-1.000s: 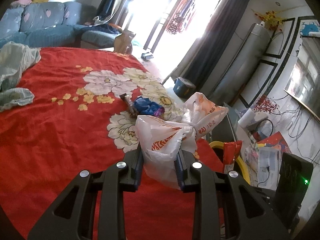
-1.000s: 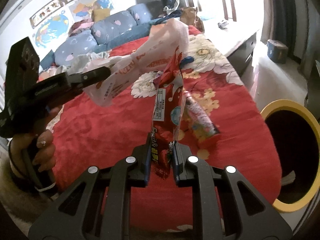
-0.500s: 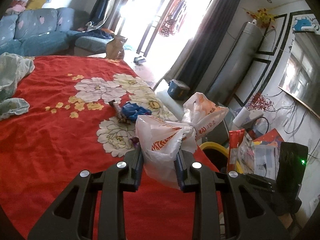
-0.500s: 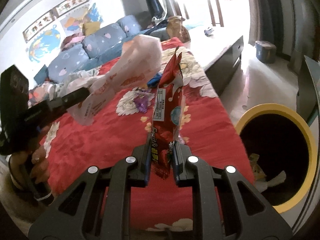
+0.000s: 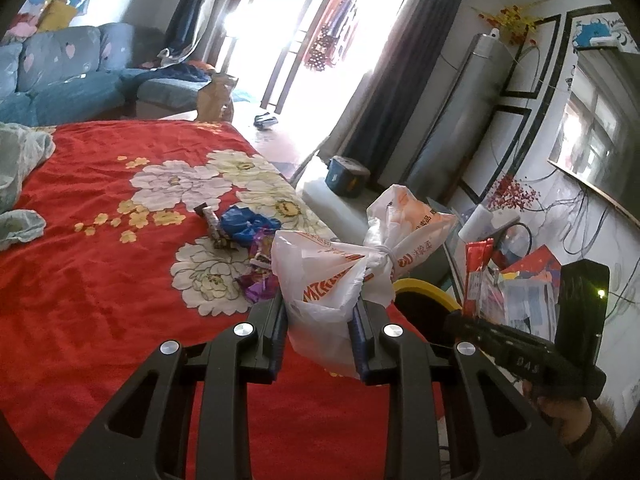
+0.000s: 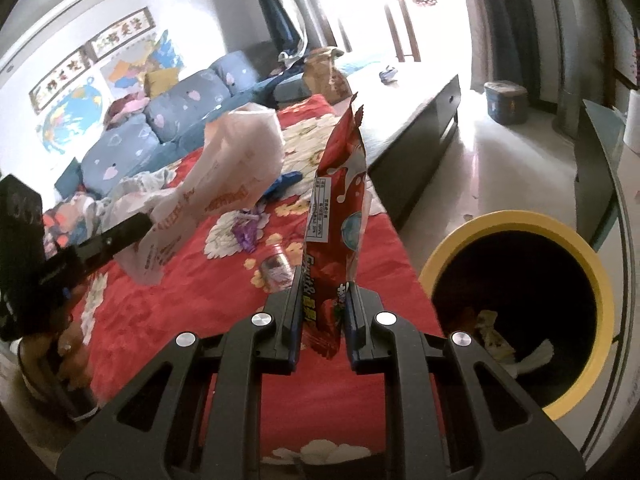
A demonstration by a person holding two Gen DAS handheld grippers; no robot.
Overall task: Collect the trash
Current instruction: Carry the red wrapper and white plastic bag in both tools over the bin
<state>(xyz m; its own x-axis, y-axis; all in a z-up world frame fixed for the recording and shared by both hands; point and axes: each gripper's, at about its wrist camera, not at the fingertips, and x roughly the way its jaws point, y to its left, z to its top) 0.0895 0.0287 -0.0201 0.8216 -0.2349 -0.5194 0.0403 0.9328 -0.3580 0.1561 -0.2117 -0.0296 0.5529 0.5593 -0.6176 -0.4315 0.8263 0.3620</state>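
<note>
Your left gripper (image 5: 318,334) has its fingers (image 5: 275,336) closed on the lower body of a knotted white plastic bag with orange lettering (image 5: 336,276); the plastic bulges out between the two pads and hangs a little below them, while the knot and the bag's puffed top rise beyond the tips, toward the right. Your right gripper (image 6: 322,322) has its fingers (image 6: 291,320) pinched onto the bottom end of a tall red foil snack wrapper (image 6: 338,216), which stands upright from the pads with its serrated top edge well above them and a short ragged end poking out below.

Beyond the left fingers, on the red bedspread with large white and yellow flowers (image 5: 100,280), lie loose pieces of trash: a crumpled purple wrapper (image 5: 260,286) just past the left fingertip, a crumpled blue wrapper (image 5: 246,224) farther out, and a small brown striped wrapper (image 5: 212,226) beside it. In the right view a small silvery wrapper (image 6: 276,270) lies on the bedspread just left of the held red wrapper.

To the right of the bed, on the floor, stands a round black bin with a yellow rim (image 6: 600,280), with some scraps already inside. The red wrapper is held near its rim, beside the bed's edge.
</note>
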